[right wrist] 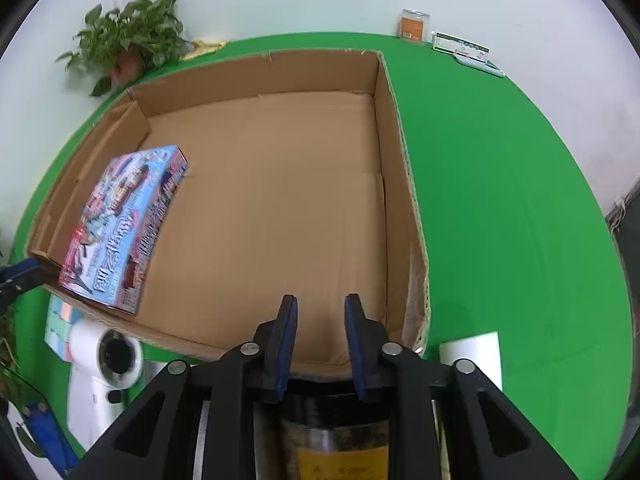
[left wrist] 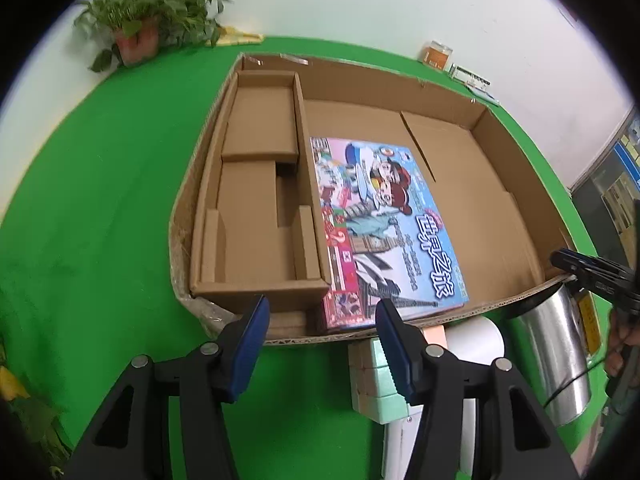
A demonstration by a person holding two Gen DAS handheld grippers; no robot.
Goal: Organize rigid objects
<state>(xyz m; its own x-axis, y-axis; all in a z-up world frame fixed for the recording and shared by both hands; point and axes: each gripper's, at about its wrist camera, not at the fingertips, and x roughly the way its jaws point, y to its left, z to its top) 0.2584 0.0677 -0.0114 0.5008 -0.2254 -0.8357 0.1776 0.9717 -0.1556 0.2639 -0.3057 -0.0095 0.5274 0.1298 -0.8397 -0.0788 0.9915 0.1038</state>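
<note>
My left gripper (left wrist: pixel 322 312) points steeply downward, its jaws standing partly apart with nothing between the blue pads (left wrist: pixel 256 318). My right gripper (right wrist: pixel 321 310) tilts down at much the same angle, its jaws narrower, and I see nothing pressed between its pads (right wrist: pixel 289 320). In the left wrist view the right gripper (left wrist: pixel 580 266) shows at the far right edge, with my hand (left wrist: pixel 620 344) wrapped around its handle below. In the right wrist view a blue-padded tip of the left gripper (right wrist: pixel 18 274) pokes in at the left edge.

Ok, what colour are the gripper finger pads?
Dark blue pads on black arms; clearest in the left wrist view.
</note>
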